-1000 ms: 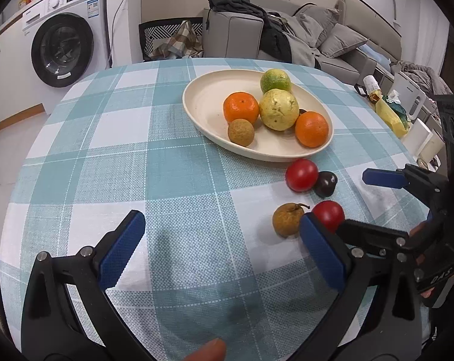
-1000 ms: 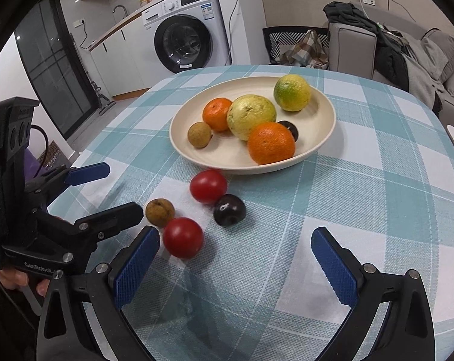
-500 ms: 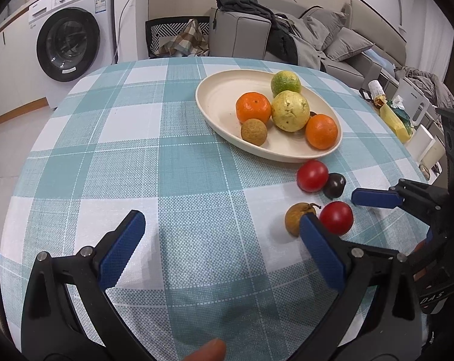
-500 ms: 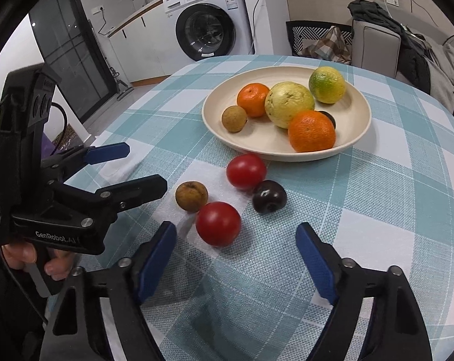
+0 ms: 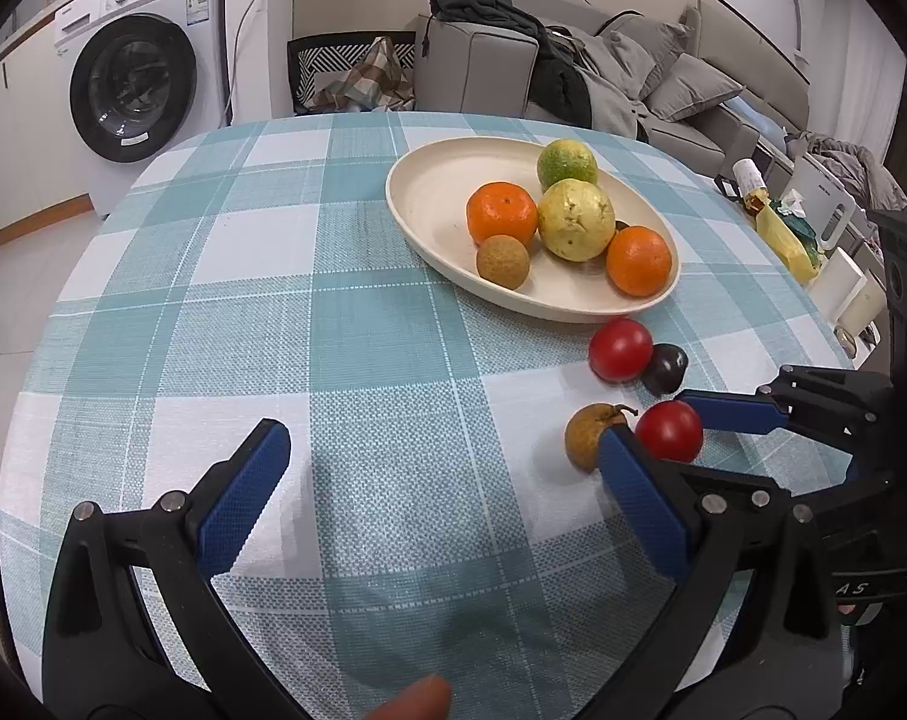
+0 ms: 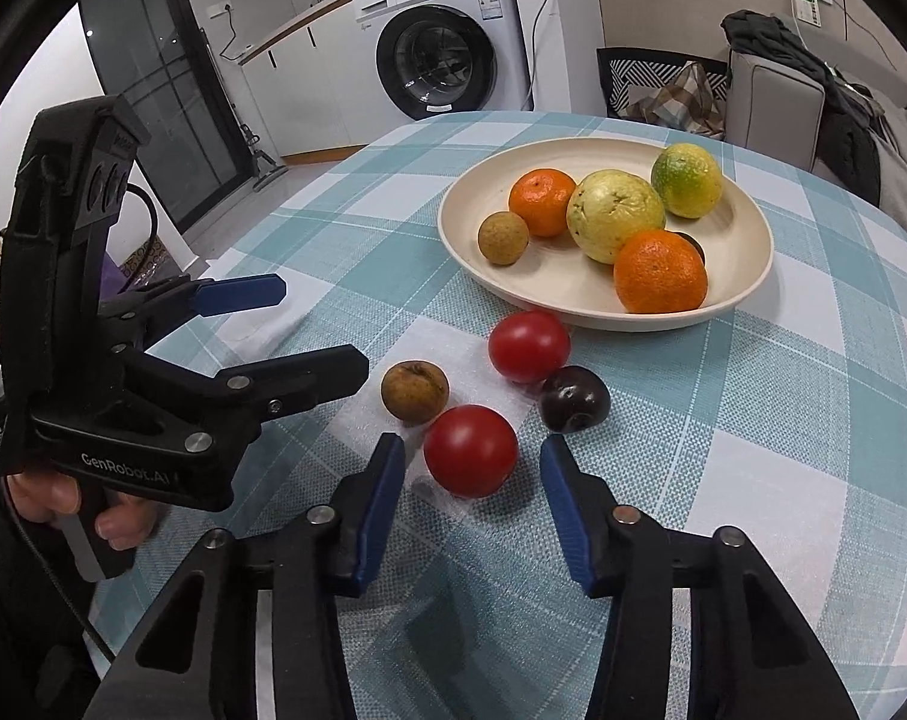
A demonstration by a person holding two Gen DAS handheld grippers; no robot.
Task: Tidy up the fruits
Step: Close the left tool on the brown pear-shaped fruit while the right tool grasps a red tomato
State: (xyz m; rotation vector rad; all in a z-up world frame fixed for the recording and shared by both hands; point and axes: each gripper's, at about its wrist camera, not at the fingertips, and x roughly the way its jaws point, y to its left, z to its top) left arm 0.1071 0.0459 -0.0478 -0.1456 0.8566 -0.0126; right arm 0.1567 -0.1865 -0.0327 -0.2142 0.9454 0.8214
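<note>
- The round table (image 5: 345, 324) wears a teal-and-white checked cloth; behind it stand a washing machine (image 5: 147, 84) and a grey sofa (image 5: 663, 78) heaped with clothes.
- A cream plate (image 6: 747, 240) holds citrus and other fruit.
- On the cloth near the plate lie two tomatoes, a dark plum (image 6: 575, 399) and a brown fruit (image 6: 415, 391).
- The right gripper (image 6: 471, 480) is closing its jaws about the nearer tomato (image 6: 470, 450), pads not yet touching.
- The left gripper (image 5: 441, 468) hangs with jaws spread, empty.

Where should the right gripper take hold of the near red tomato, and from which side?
Across its widest middle, coming from the near side, angled down. The near red tomato is round and smooth, so a higher grip could slip. The right gripper is closing with it between the jaws, pads not yet touching. The brown fruit crowds the left pad.
</note>
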